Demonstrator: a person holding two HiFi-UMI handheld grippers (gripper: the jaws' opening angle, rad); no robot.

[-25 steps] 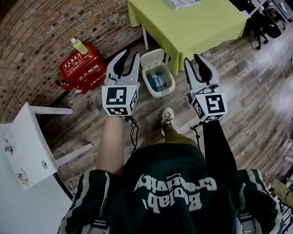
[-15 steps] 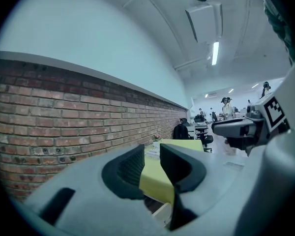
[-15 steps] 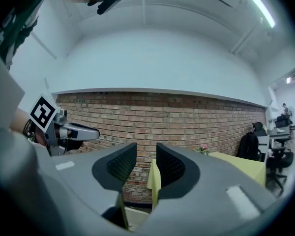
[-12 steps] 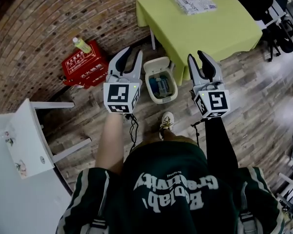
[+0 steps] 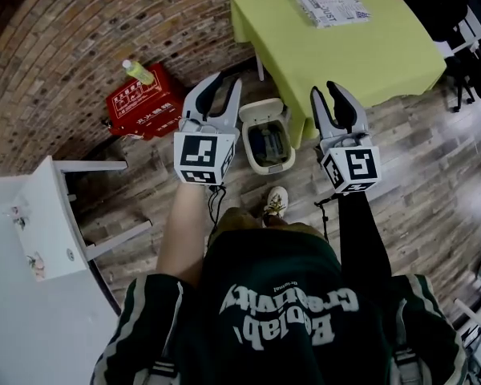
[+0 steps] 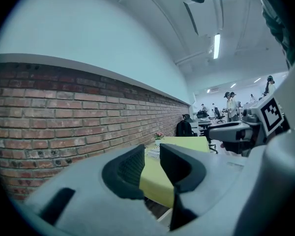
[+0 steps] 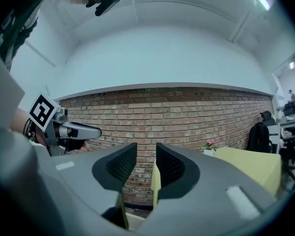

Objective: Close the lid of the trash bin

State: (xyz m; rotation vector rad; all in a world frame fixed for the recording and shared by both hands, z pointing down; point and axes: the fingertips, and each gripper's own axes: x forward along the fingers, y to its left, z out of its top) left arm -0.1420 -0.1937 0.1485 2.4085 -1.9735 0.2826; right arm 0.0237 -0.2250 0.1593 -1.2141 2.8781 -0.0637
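A red-brown brick wall [image 5: 80,38] met a grey wooden plank floor [image 5: 433,175]. Against the wall stood a square table under a yellow-green cloth [image 5: 345,46], and a flat red cardboard box [image 5: 144,103] lay near it on the floor. The small cream plastic trash bin [image 5: 274,165] sat on the floor at the table's near corner, its lid [image 5: 262,109] tipped up and its dark inside showing. In the head view it lay between the two grippers, apart from both. The left gripper [image 5: 227,81] held its jaws moderately apart with nothing between them. The right gripper [image 5: 323,91] kept a narrower gap, also empty. A yellow plastic bottle [image 5: 138,71] lay on the red box.
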